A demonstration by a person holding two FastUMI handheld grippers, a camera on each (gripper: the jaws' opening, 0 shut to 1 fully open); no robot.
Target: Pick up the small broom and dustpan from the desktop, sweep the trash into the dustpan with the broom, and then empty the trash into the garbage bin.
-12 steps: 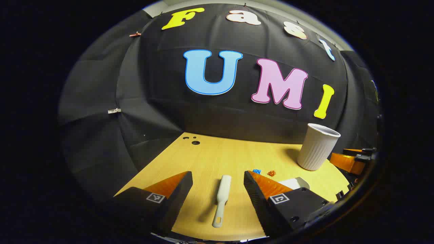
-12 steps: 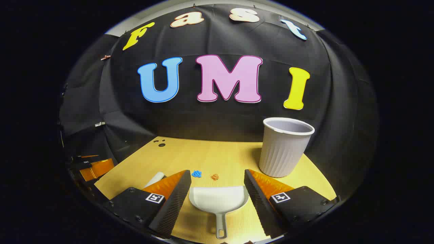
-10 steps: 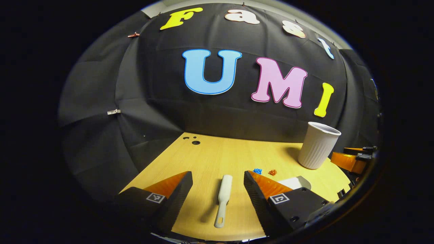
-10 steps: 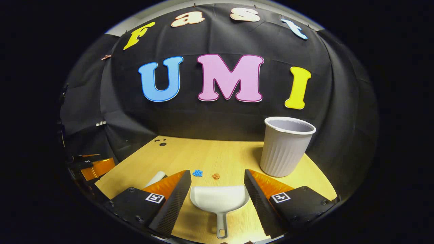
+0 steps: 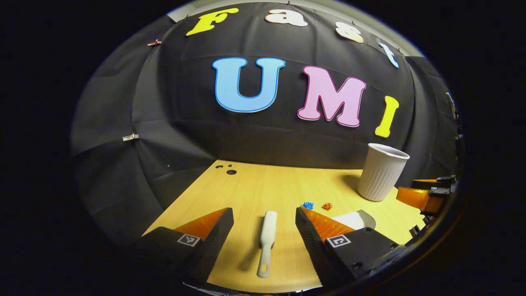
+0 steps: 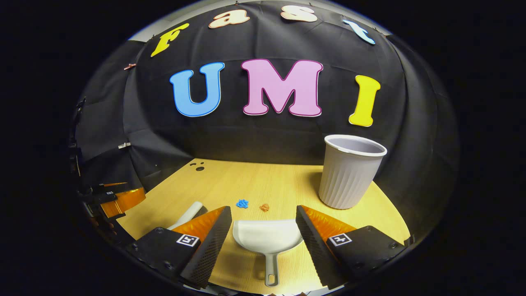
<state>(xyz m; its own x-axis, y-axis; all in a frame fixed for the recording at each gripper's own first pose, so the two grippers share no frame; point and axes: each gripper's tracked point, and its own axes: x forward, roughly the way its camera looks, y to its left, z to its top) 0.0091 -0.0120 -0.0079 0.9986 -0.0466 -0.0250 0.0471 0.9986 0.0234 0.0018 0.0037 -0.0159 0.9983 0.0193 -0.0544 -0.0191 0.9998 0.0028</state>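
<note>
Compared with half a second ago, both views sit a touch lower and nearer the light wood-grain desktop (image 5: 263, 185), so I judge the pickup is just starting and nothing is grasped yet. On the left, the left gripper (image 5: 264, 230) hangs with its jaws spread wide, and the small white plastic broom (image 5: 266, 240) lies flat between them, untouched, handle end nearest. Further right, the blue crumpled scrap (image 6: 242, 203) and orange crumpled scrap (image 6: 264, 207) rest just beyond the white plastic dustpan (image 6: 267, 238), which lies between the spread jaws of the right gripper (image 6: 264, 234). The ribbed grey plastic garbage bin (image 6: 349, 172) stands upright near the desktop's right rear edge, with bare desktop between it and the scraps.
</note>
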